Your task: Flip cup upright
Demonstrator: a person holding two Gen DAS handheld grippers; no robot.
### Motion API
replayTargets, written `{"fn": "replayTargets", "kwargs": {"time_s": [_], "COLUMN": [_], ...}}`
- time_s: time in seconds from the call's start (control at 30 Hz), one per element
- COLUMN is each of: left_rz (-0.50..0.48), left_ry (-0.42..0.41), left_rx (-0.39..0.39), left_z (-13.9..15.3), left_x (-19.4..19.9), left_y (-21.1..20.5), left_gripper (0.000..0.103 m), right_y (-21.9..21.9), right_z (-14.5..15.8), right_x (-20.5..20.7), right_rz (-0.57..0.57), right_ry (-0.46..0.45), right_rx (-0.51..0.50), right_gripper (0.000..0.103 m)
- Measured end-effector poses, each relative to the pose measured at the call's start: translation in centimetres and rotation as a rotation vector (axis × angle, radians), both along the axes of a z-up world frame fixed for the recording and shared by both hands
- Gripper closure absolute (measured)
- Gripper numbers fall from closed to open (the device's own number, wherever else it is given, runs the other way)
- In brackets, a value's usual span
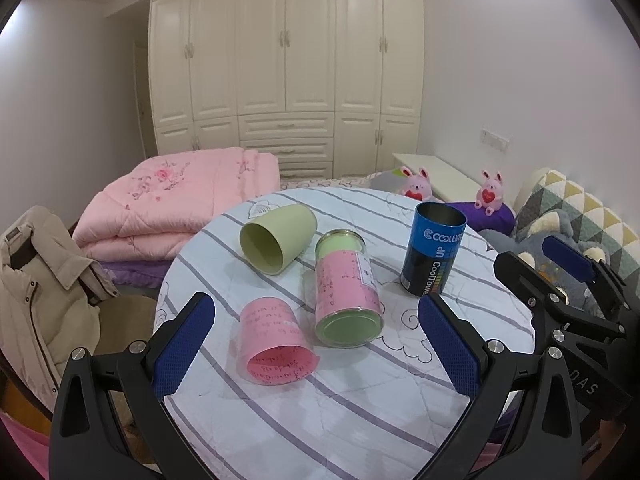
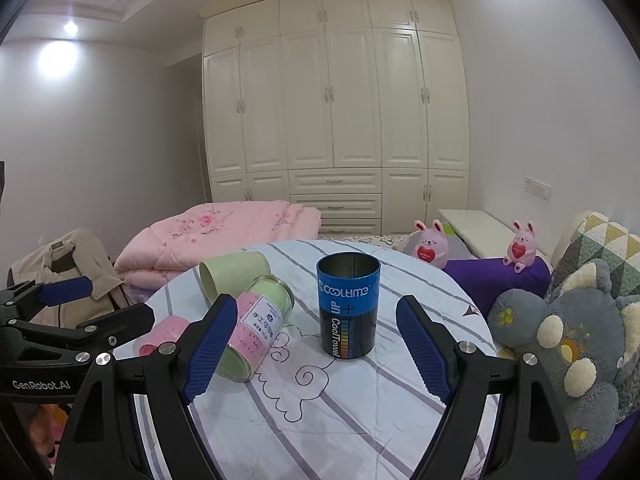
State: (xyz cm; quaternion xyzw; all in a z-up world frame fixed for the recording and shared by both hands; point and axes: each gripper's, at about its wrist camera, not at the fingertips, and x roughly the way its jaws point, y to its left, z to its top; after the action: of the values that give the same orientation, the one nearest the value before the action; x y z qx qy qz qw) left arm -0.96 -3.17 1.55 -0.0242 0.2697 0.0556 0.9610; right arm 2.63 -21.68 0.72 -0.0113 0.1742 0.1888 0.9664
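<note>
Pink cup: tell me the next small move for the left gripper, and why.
Probably ease the left gripper down around the pink cup. It lies on its side on the table, directly between the open fingers, nothing gripped yet.

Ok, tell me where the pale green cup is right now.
The pale green cup lies on its side at the table's far left, just behind the pink-labelled jar; the right wrist view shows it left of the blue can.

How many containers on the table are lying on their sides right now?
3. The green cup lies at the far left, the pink cup nearest the left gripper, the glass jar between them. The blue can stands upright.
</note>
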Motion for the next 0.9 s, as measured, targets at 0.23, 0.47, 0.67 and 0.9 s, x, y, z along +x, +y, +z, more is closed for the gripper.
{"fn": "replayTargets", "kwargs": {"time_s": [0.23,0.47,0.67,0.9], "left_rz": [0.007,0.007,0.004,0.003], "left_ry": [0.005,0.004,-0.001,-0.015], "left_rx": [0.002,0.009,0.01,0.008], "left_z": [-0.08,-0.06,-0.09,0.0], "left_x": [-0.08,0.05,0.12,-0.03], "left_y": [0.23,0.2,0.29,0.41], "left_gripper": [0.0,0.0,0.0,0.0], "right_y": [-0.31,-0.38,-0.45,-0.52], "right_z": [0.04,0.09,0.19,0.25], "right_x": [0.14,0.1,0.12,0.22], "right_rz": [-0.018,-0.022,-0.025,-0.032], "right_ry": [-0.001,-0.002,0.003,0.008], "right_rx": [0.008,0.01,0.01,0.014], "right_gripper": [0.02,0.02,0.02,0.02]}}
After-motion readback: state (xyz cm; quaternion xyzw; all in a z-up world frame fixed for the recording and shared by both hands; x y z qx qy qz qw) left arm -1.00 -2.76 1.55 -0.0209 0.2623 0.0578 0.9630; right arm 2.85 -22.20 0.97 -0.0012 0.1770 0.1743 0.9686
